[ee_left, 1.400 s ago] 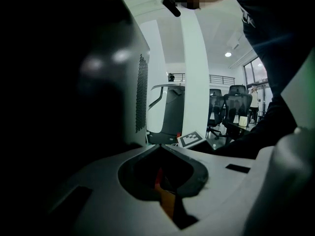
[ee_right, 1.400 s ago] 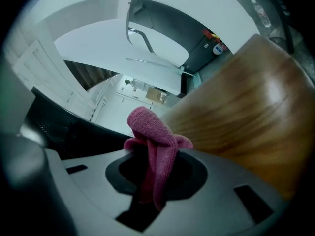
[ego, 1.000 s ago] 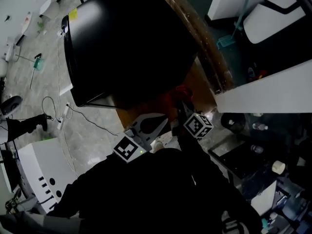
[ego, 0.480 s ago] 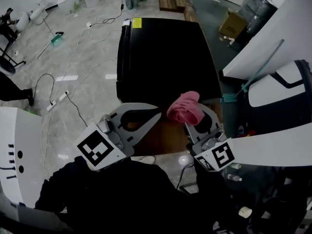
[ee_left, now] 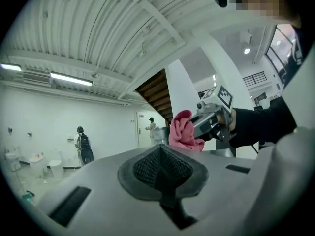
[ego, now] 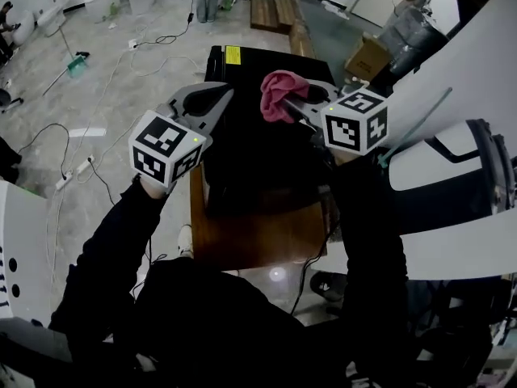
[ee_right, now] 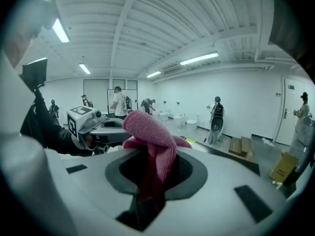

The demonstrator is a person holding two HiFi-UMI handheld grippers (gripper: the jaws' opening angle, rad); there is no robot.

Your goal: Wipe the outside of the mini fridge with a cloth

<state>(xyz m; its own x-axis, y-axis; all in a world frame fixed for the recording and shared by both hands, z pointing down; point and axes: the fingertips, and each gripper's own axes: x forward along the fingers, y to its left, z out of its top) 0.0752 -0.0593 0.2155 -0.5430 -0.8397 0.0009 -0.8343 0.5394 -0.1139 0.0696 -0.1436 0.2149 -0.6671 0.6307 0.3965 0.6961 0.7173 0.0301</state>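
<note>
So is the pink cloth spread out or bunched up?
Bunched up: the pink cloth bulges as a crumpled wad from the right gripper, whose jaws are shut on it.

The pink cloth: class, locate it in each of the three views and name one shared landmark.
Head view: pink cloth upper centre, over the mini fridge.
Left gripper view: cloth right of centre.
Right gripper view: cloth at centre, between the jaws.
Landmark: the right gripper gripping it.

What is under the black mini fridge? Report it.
A brown wooden table bears the mini fridge; only its near end shows. The part beneath the fridge is covered.
</note>
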